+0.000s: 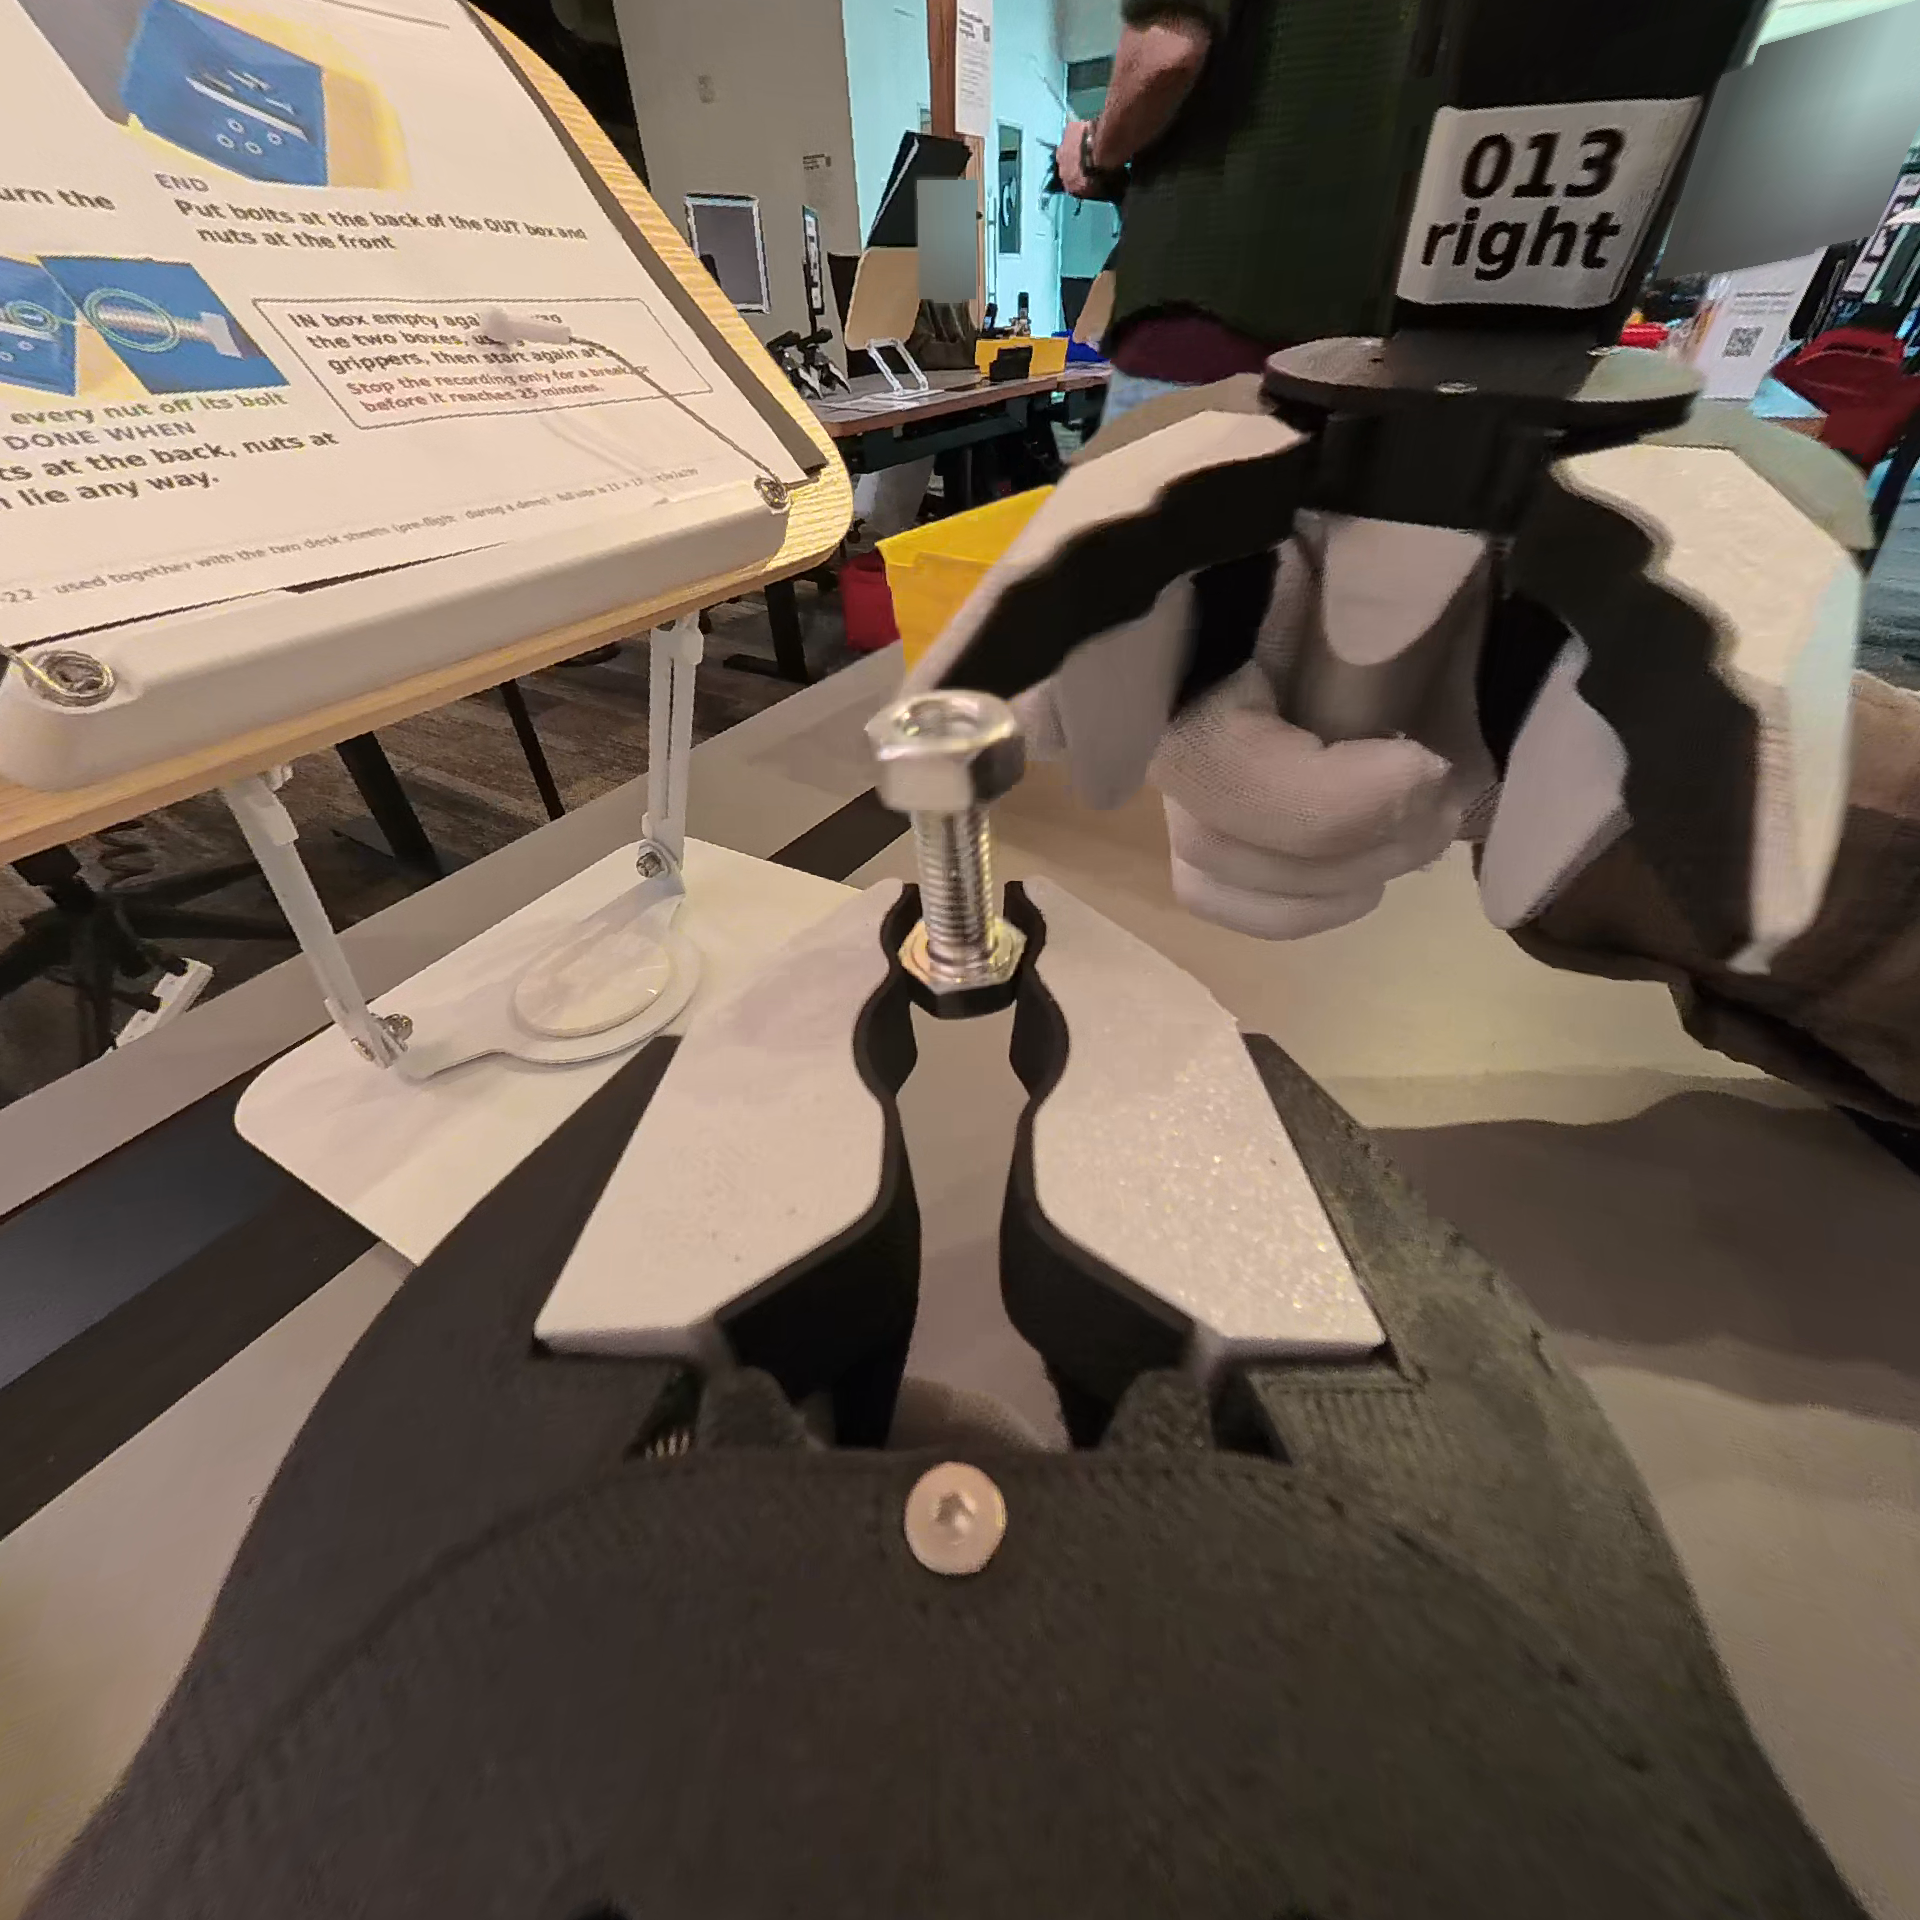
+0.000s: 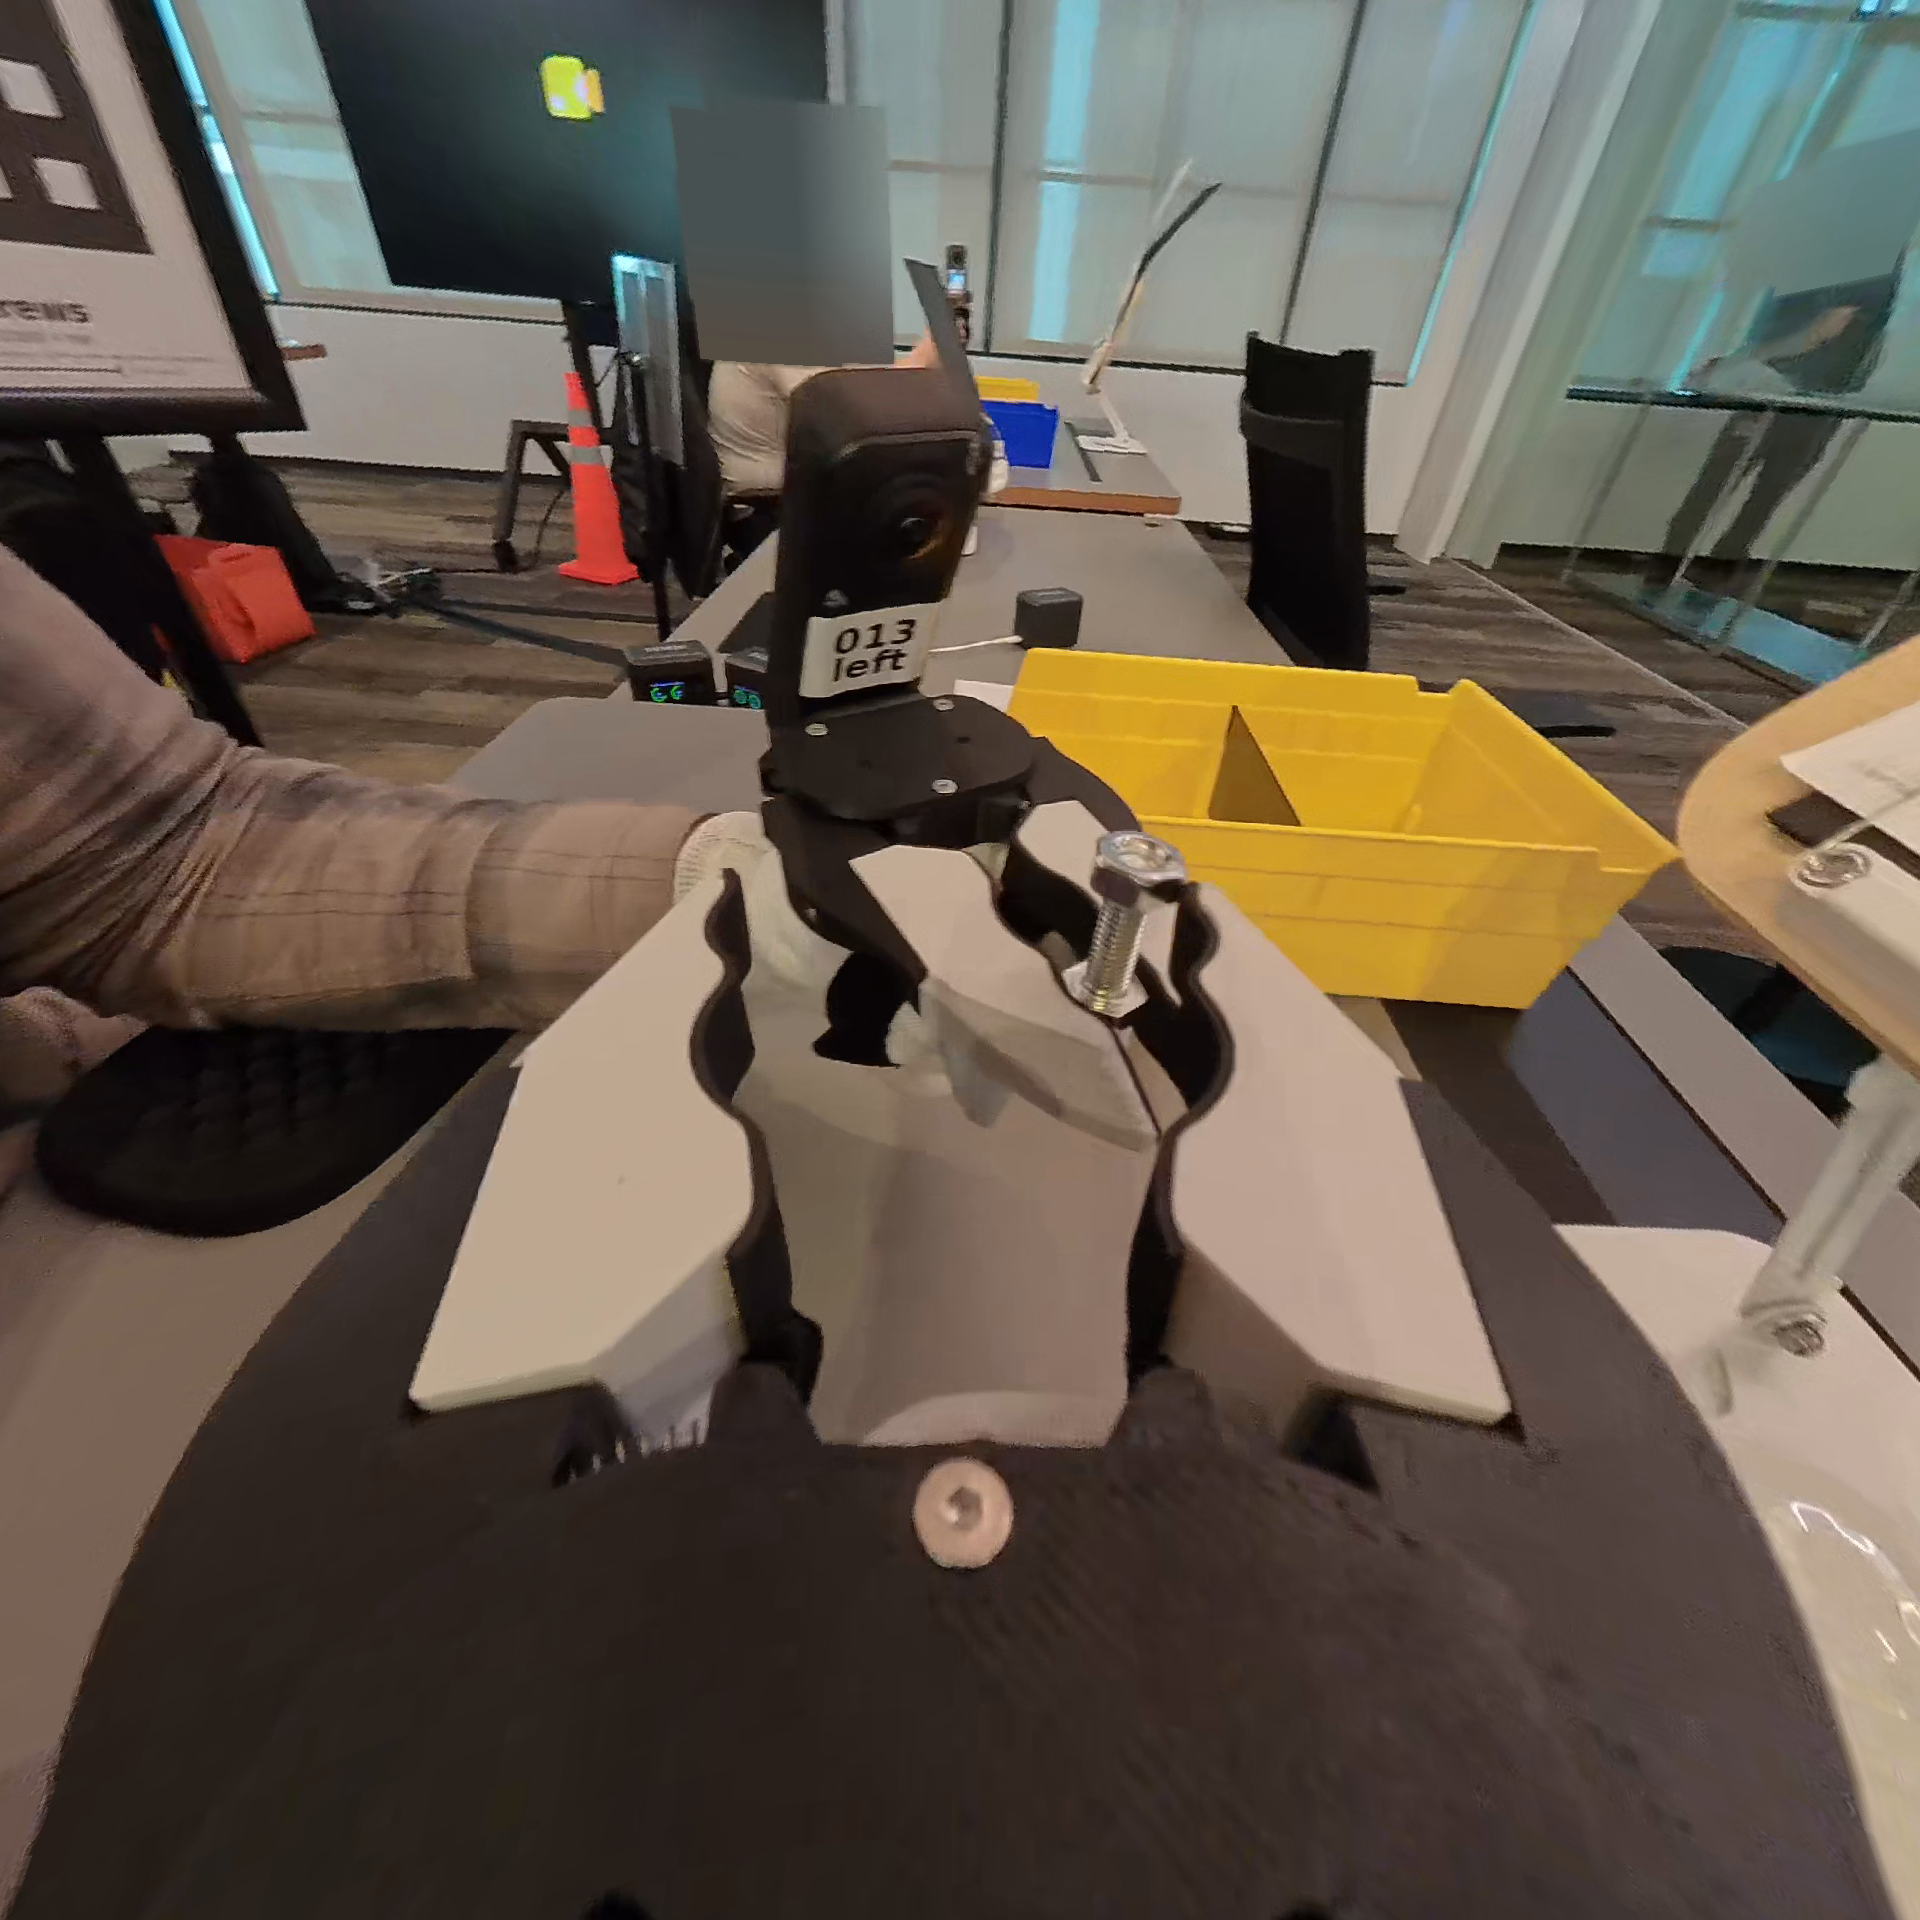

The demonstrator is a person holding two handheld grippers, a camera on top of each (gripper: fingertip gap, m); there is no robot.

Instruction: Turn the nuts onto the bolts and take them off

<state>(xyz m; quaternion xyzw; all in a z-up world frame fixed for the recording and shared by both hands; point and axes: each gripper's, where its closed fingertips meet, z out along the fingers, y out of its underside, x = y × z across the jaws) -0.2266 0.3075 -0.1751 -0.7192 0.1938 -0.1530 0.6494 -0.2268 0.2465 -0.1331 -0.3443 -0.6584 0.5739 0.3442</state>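
A silver bolt [image 1: 958, 883] stands upright in the left wrist view, its lower hex end clamped between my left gripper's [image 1: 961, 935] fingertips. A silver nut [image 1: 948, 753] sits at the top of the thread. My right gripper [image 1: 1340, 821] hangs above and to the right, jaws wide open and empty, with one fingertip [image 1: 935, 686] right by the nut; contact cannot be told. In the right wrist view the bolt [image 2: 1117, 940] and nut [image 2: 1140, 868] stand just inside the right finger of my open right gripper [image 2: 961, 904], and the left gripper [image 2: 1091, 1023] faces me.
A yellow divided bin [image 2: 1351, 883] sits on the grey table [image 2: 1143, 603] behind the bolt. An instruction board [image 1: 416, 416] on a white stand [image 1: 468, 1039] is at the left. A black wrist pad [image 2: 208, 1122] lies under the sleeved arm. A person [image 1: 1247, 156] stands farther back. Across from one pair of fingers to the other is roughly 6 centimetres.
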